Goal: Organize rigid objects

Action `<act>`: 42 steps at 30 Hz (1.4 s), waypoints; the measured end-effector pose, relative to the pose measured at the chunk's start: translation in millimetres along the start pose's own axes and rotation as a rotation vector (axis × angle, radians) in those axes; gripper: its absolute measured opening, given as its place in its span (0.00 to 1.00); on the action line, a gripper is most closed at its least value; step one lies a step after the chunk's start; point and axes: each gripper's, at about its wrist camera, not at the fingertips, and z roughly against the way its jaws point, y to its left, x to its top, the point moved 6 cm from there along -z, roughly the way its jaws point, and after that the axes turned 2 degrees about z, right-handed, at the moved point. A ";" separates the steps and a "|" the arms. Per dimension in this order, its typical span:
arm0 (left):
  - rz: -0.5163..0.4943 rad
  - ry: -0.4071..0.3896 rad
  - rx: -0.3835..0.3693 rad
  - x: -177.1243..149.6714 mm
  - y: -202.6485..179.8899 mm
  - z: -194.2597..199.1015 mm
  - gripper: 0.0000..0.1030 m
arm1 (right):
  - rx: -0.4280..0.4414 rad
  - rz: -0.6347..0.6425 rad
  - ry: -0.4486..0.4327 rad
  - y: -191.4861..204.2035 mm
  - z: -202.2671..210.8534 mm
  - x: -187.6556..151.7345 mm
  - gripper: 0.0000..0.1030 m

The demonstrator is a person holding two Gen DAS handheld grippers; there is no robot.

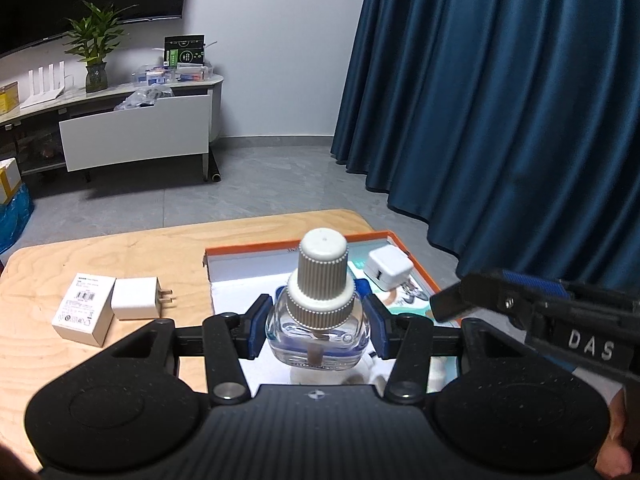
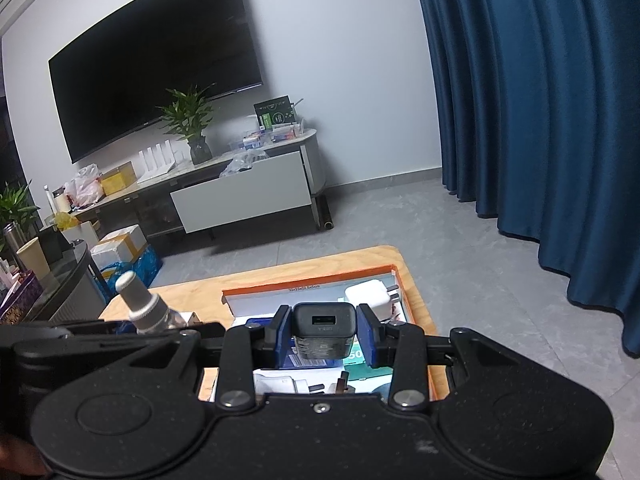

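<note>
My left gripper [image 1: 318,330] is shut on a clear glass bottle [image 1: 318,340] with a ribbed white cap, held upright above the near edge of an orange-rimmed box [image 1: 296,245]. My right gripper [image 2: 324,334] is shut on a dark grey charger [image 2: 323,330] above the same box [image 2: 304,285]. A white charger [image 1: 388,269] lies inside the box at its far right; it also shows in the right wrist view [image 2: 370,295]. The bottle shows at the left of the right wrist view [image 2: 146,306]. The right gripper's body shows at the right of the left wrist view [image 1: 532,304].
On the wooden table [image 1: 140,256], left of the box, lie a white plug adapter [image 1: 138,299] and a small white carton [image 1: 85,309]. Blue curtains [image 1: 500,100] hang at the right. A TV cabinet [image 2: 240,196] with an open drawer stands across the grey floor.
</note>
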 end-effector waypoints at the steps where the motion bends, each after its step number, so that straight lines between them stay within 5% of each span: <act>1: 0.003 0.001 0.000 1.1 1.2 -1.7 0.48 | 0.000 0.000 0.003 0.6 -2.4 0.1 0.42; 27: -0.075 0.042 -0.043 41.5 -3.2 -78.1 0.49 | 0.019 0.004 0.043 -1.3 -43.4 -11.9 0.46; 30: -0.054 0.044 -0.067 42.2 -3.0 -78.9 0.62 | 0.025 -0.004 0.035 -1.5 -38.2 -11.4 0.47; 33: -0.048 0.036 -0.067 41.2 -0.5 -72.8 0.64 | 0.035 -0.001 0.029 1.3 -32.4 -10.6 0.50; 42: -0.024 0.031 0.031 33.9 22.6 -37.6 0.80 | 0.053 0.021 0.028 21.4 -17.8 -12.5 0.73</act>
